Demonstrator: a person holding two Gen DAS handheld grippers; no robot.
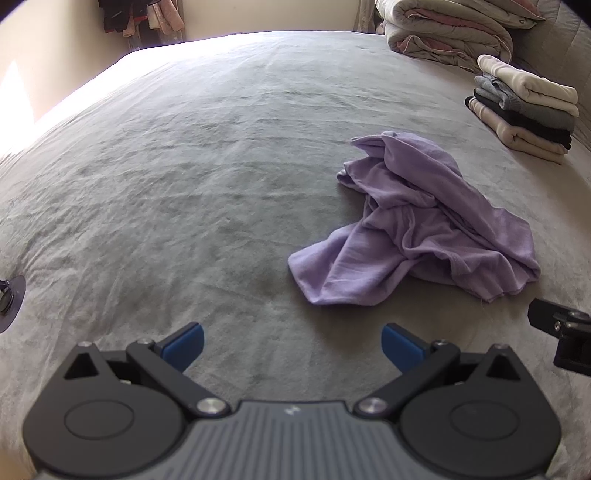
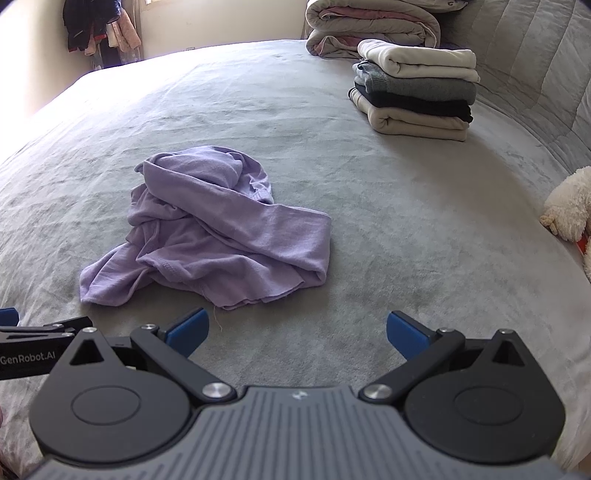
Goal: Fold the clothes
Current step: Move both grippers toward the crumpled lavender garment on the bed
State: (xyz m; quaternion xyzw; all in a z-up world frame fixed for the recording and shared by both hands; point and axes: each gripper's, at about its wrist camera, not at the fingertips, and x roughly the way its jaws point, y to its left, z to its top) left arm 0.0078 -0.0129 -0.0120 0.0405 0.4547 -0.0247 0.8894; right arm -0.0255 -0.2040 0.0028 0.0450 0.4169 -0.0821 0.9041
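Observation:
A crumpled lilac garment [image 1: 417, 225] [image 2: 218, 229] lies in a heap on the grey bedspread [image 1: 184, 177] [image 2: 406, 229]. My left gripper [image 1: 291, 345] hovers open near the bed's front edge, with the garment ahead and to its right, not touching it. My right gripper [image 2: 297, 334] is open too, and the heap lies just ahead and to its left. Nothing sits between either pair of blue pads. Part of the right gripper [image 1: 561, 332] shows at the right edge of the left wrist view; the left gripper's side [image 2: 33, 350] shows at the left edge of the right wrist view.
A stack of folded clothes [image 1: 524, 107] [image 2: 417, 92] in cream, grey and black stands at the back right. Behind it are rolled quilts [image 1: 447, 29] [image 2: 369, 29]. A white plush toy [image 2: 569, 206] lies at the right edge. Clothes [image 2: 99, 29] hang by the far wall.

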